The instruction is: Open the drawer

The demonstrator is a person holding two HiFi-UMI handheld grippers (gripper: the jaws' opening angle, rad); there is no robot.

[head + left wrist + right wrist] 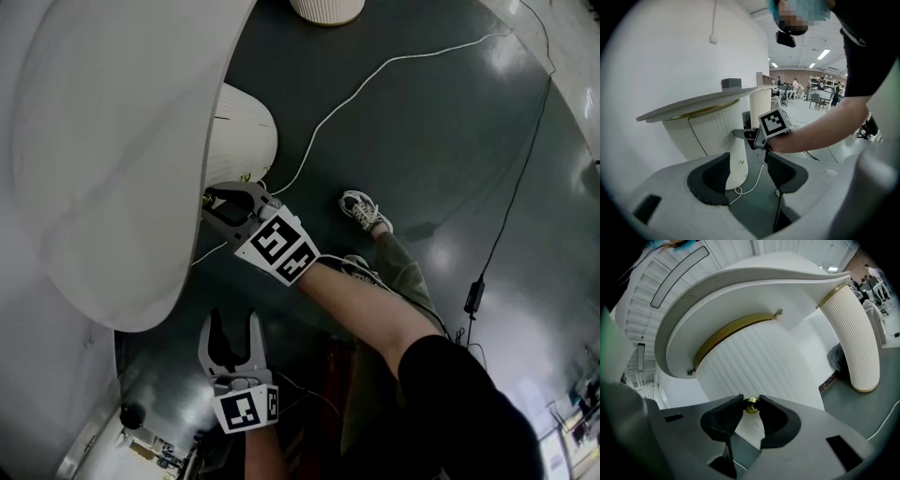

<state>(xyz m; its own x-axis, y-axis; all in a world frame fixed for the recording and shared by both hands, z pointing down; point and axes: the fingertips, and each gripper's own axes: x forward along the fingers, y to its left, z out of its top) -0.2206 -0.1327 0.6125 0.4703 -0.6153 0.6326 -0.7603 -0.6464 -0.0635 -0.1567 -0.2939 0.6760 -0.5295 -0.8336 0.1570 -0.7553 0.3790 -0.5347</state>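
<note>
The white tabletop [112,141] hangs over my right gripper [212,212], its curved edge passing close above the jaws, so there is little room upward. The dark floor [422,141] lies open behind both grippers and out to their side, where there is plenty of free room. The drawer [754,366], a rounded white ribbed front, stands straight ahead of the right gripper, under a gold band [731,331] beneath the tabletop. In the head view the tabletop hides most of it. A ribbed leg [855,333] stands well apart from the right gripper, at the right of its own view. A white cable [375,75] trails over the floor past the drawer's foot, and a black cable [516,178] runs farther out, beyond my arm. My left gripper [233,323] sits behind the right one and points toward it. Its jaws are spread, with nothing between them but floor and cable beyond. The right gripper's jaws are clamped on the drawer's small brass knob [751,405], one pad on either side. I cannot tell whether the drawer stands ajar, because its seams are lost among the ribs.
</note>
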